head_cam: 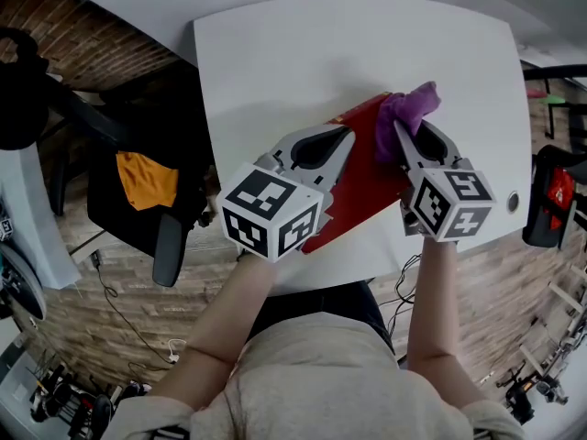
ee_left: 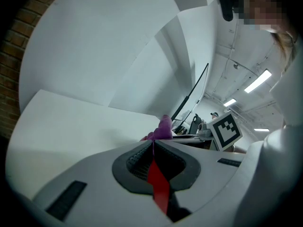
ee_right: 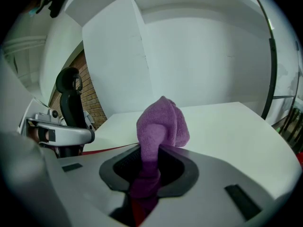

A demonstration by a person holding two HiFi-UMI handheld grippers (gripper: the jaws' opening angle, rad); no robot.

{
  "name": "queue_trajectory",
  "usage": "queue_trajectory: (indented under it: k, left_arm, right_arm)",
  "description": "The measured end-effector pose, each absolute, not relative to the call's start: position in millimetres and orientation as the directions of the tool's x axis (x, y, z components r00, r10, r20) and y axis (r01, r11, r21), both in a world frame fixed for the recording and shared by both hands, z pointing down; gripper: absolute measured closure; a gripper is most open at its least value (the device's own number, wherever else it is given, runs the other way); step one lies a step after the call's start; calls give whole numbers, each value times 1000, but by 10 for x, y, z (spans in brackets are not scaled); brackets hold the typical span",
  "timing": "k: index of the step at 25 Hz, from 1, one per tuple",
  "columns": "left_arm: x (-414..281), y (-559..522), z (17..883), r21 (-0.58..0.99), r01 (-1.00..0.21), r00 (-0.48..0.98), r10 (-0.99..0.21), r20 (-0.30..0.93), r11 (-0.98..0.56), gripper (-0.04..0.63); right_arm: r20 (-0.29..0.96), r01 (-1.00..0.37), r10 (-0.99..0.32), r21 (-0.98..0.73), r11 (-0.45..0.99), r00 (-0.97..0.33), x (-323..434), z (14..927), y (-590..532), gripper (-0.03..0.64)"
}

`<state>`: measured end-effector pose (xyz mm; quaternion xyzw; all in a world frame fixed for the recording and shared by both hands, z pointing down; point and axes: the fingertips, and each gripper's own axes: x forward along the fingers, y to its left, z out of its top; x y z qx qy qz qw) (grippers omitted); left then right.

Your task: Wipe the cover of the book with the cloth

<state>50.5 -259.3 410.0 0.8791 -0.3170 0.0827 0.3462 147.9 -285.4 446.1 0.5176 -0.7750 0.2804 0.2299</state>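
Clamping the red book (head_cam: 371,177) mid-frame, the left gripper (head_cam: 347,136) has its fingers closed on it; the right gripper (head_cam: 400,134) pinches the purple cloth (head_cam: 410,108).

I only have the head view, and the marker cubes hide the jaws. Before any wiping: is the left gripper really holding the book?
Observer: Yes. In the left gripper view, the left gripper is shut on a thin edge of the red book.
Operator: And is the cloth clamped, or just draped over the right one?
Observer: Clamped. In the right gripper view, the right gripper is shut on the purple cloth, and a bunch of it stands up past the jaw tips.
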Motion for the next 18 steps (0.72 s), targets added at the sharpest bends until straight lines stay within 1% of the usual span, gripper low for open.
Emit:
queue_trajectory:
  k: [10, 18]
  left_arm:
    - [370, -2448, 4116, 514, -638, 769, -499, 399, -572, 571]
    - [182, -2302, 4107, 513, -666, 743, -540, 395, -541, 571]
  right_arm:
    - [646, -927, -672, -174, 332, -362, 1365, 4424, -2787, 517]
    - [645, -913, -657, -177, 368, -390, 1144, 4429, -2688, 517]
